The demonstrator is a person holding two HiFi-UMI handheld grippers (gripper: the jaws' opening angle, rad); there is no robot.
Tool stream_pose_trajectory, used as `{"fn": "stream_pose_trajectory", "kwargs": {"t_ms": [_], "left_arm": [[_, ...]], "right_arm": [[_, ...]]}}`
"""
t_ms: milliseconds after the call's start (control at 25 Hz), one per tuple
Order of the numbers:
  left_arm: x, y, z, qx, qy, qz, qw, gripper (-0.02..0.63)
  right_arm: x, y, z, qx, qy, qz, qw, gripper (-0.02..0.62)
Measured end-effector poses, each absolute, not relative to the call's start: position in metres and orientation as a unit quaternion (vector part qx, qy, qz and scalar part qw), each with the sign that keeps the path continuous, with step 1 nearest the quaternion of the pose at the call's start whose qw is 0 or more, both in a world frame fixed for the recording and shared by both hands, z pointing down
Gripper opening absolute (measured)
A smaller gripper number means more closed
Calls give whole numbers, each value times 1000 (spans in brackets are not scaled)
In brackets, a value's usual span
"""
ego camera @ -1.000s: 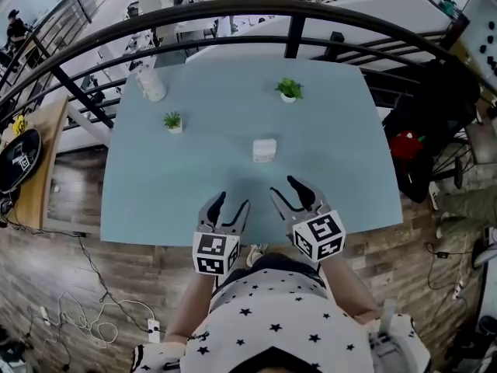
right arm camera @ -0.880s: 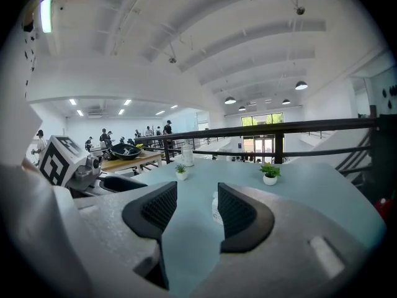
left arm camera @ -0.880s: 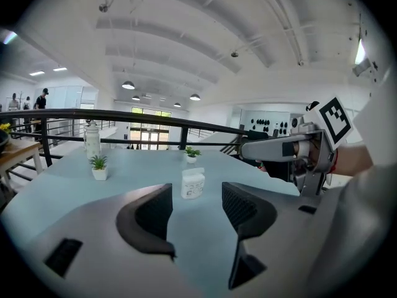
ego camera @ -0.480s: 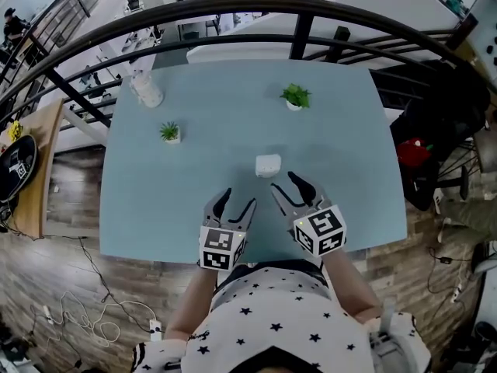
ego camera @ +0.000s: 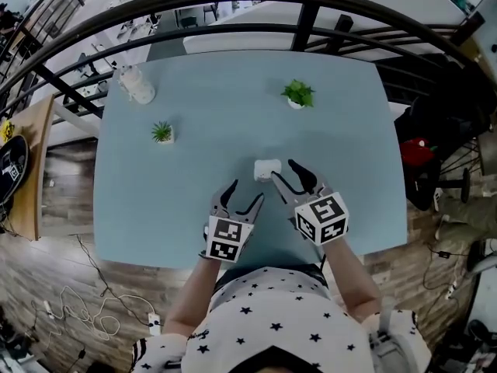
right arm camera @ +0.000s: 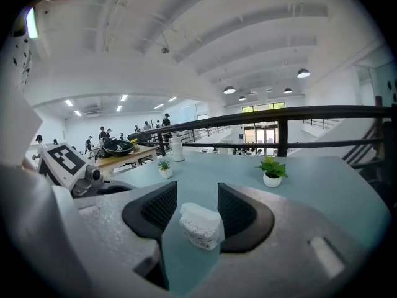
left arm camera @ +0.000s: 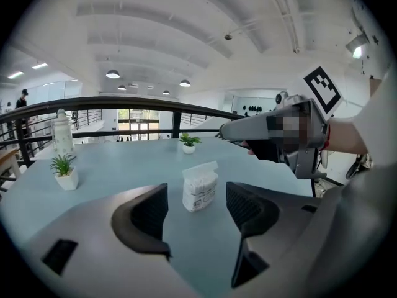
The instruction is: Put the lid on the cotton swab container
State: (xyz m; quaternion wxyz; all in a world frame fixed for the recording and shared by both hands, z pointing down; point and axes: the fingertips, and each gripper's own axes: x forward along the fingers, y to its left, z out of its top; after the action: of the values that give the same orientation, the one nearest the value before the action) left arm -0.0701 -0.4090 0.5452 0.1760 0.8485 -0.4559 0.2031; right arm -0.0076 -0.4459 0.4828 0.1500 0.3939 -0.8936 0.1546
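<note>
The cotton swab container (ego camera: 266, 169) stands mid-surface (ego camera: 342, 115), at my twelve o'clock. My right tongs (ego camera: 283, 172) are spread, tips just beside it. My left tongs (ego camera: 245, 193), just opening wider and empty, hover at its seven o'clock.

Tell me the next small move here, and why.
Probably ease the right gripper forward until its open jaws straddle the cotton swab container, then close to steady it. The container stands free on the table, just ahead of those jaws, and neither pad touches it yet.
</note>
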Motion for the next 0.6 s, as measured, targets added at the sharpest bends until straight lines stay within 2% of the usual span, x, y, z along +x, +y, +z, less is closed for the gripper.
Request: {"fn": "stream_pose_trajectory", "kwargs": {"t_ms": [600], "left_arm": [[-35, -448, 591, 848, -434, 246, 176, 287]], "right_arm": [[-7, -487, 512, 374, -894, 187, 163, 189]]}}
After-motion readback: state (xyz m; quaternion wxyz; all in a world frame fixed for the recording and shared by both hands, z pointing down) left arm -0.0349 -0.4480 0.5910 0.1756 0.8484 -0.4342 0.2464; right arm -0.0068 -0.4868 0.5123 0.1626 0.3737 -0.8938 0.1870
